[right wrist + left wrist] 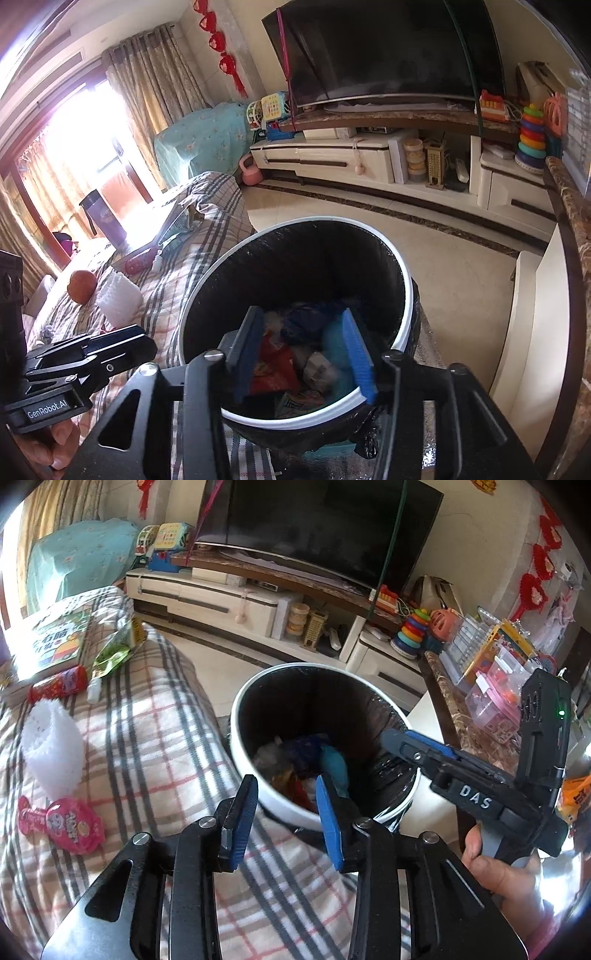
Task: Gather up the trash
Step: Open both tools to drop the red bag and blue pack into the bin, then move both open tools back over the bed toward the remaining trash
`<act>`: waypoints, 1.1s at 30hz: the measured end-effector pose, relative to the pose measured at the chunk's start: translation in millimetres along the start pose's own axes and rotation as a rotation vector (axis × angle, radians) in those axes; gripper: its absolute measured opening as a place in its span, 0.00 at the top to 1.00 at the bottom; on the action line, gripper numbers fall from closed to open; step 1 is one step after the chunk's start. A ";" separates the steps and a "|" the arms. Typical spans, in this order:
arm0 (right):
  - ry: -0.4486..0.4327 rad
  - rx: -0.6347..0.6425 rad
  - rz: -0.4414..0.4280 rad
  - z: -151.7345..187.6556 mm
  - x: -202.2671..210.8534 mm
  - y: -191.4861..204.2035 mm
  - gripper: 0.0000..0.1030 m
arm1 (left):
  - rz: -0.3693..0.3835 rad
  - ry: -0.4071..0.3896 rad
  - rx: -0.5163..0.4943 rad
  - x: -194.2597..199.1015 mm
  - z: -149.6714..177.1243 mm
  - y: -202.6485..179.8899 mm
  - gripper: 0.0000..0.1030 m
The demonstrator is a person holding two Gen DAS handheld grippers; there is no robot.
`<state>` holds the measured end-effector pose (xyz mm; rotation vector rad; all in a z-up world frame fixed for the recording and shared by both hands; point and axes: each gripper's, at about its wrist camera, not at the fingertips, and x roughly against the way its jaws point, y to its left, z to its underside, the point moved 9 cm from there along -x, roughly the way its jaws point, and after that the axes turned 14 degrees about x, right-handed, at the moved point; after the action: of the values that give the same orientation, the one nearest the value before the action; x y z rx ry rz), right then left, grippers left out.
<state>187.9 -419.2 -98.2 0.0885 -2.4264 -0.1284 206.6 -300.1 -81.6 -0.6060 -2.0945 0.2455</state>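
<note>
A round trash bin (243,738) with a white rim and black liner stands beside the plaid-covered table; it holds wrappers and crumpled paper (317,369). My left gripper (286,797) is open and empty, at the bin's near rim. My right gripper (303,336) is open and empty, held over the bin's opening; it also shows in the left wrist view (417,744). On the plaid cloth lie a pink wrapper (70,825), a white foam net (51,749), a red wrapper (59,688) and a green wrapper (114,653).
Books (51,642) lie at the table's far end. An orange (83,286) and a dark tumbler (101,218) stand further along it. A TV cabinet (369,162) with toys runs along the wall. A marble-topped shelf (476,720) with plastic boxes stands at the right.
</note>
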 end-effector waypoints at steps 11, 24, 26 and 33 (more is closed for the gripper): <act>-0.030 0.007 -0.056 1.6 10.0 33.3 0.24 | -0.039 -0.019 0.130 27.3 18.5 58.6 0.41; -0.031 0.071 -0.138 6.9 11.1 99.7 0.12 | -0.121 -0.079 0.265 66.6 32.3 143.0 0.37; -0.024 0.089 -0.156 8.8 7.8 112.1 0.11 | -0.143 -0.090 0.273 71.7 33.7 154.5 0.36; -0.005 0.153 -0.208 14.6 -2.4 151.8 0.11 | -0.185 -0.127 0.326 91.4 37.2 195.6 0.35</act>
<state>175.7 -267.3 -93.1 0.4110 -2.4239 -0.0365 197.5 -83.5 -113.1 -0.2056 -2.1540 0.5183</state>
